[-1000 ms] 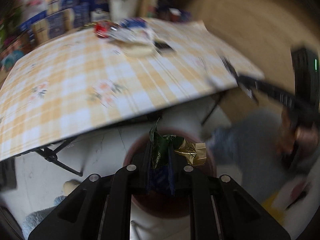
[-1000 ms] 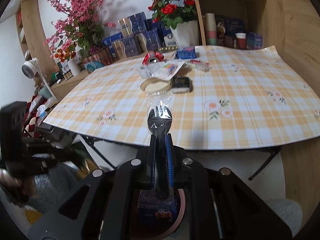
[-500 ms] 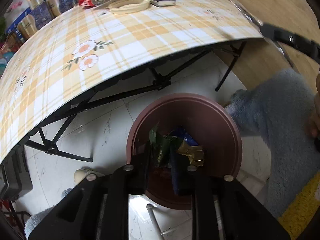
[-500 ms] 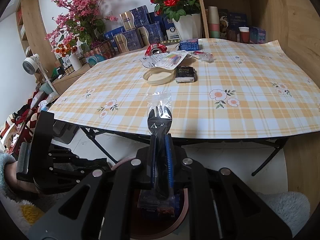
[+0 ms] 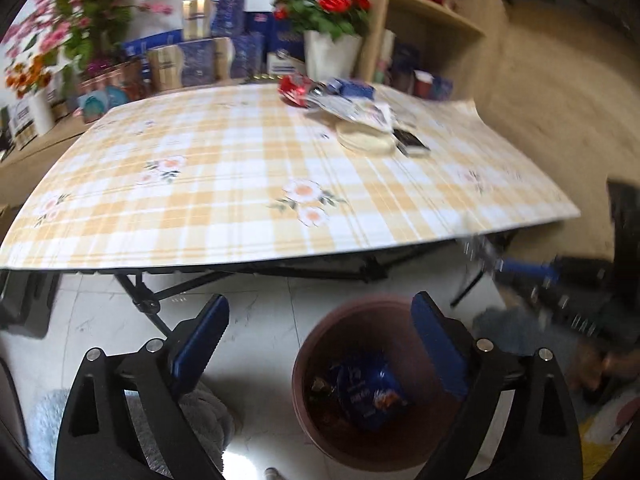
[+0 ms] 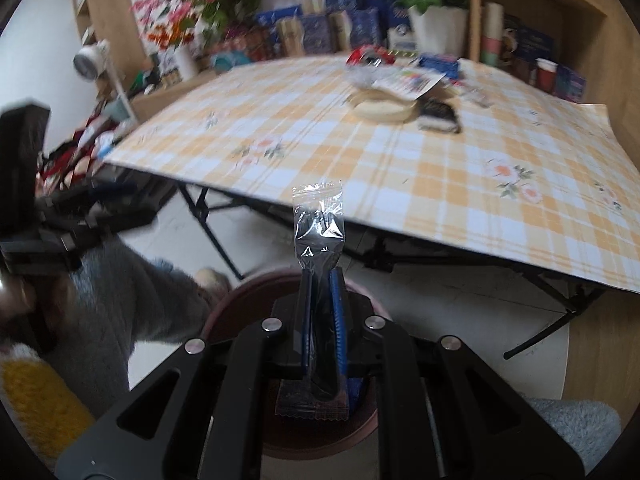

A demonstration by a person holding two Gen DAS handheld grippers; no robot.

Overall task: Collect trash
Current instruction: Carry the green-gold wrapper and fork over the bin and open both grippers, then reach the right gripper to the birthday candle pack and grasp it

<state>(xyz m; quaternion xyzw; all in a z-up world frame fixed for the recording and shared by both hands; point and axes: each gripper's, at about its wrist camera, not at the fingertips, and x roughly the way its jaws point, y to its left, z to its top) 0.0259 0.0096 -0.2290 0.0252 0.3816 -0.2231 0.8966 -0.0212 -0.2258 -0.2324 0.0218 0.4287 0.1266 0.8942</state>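
Landmark: the brown bin (image 5: pixel 316 344) on the floor, in front of the near edge of the tabletop (image 5: pixel 248 184).

Left claw (image 5: pixel 320 344): the jaws stand wide apart, having just been opening, and nothing is between them. The blue-padded left finger sits to the left of the bin over pale floor tile; the right finger overlaps the bin's right rim. Inside the bin lies a blue wrapper (image 5: pixel 366 392), with darker scraps beside it on the bin floor.

Right claw (image 6: pixel 322 292): the jaws are together, clamped on a clear plastic packet (image 6: pixel 319 216) that holds a black utensil. The packet stands upright out of the fingertips. This claw is above the bin (image 6: pixel 248 304), whose rim shows on both sides of the fingers, and a dark wrapper lies in the bin below the fingers.

Beyond the bin, on the far part of the checked tabletop, remaining trash forms one cluster: a round pale lid (image 5: pixel 366 142), a printed plastic bag partly on top of it, a small dark packet (image 5: pixel 412 144) just beside the lid, and a red wrapper (image 5: pixel 294 88) and a blue pack further back.

To the left of the bin in the right wrist view, a grey fleece sleeve (image 6: pixel 120 292) is visible behind the other claw's black body.
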